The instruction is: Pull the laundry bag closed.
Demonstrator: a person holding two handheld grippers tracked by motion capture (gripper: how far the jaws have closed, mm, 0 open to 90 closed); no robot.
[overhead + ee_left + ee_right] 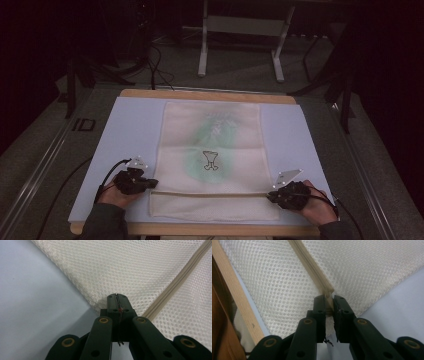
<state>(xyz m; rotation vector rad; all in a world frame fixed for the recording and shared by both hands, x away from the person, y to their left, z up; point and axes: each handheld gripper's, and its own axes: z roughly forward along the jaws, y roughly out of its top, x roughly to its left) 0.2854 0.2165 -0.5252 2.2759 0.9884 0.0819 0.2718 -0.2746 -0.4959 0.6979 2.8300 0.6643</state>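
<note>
Mesh laundry bag (pixel 212 145), cream-coloured with a zipper (pixel 210 194) running across it near the person's side, lies flat on the pale blue mat (pixel 135 125) that covers the wooden table (pixel 200 95). Something green with a small dark outline drawing shows through the netting near its middle. The left gripper (pixel 152 183) sits at the bag's left edge beside the zipper's end, its jaws clenched on the mesh border. The right gripper (pixel 270 197) sits at the bag's right edge, its jaws slightly parted with the zipper's end between them; whether the pads press on it cannot be told. Both hands rest on the mat.
</note>
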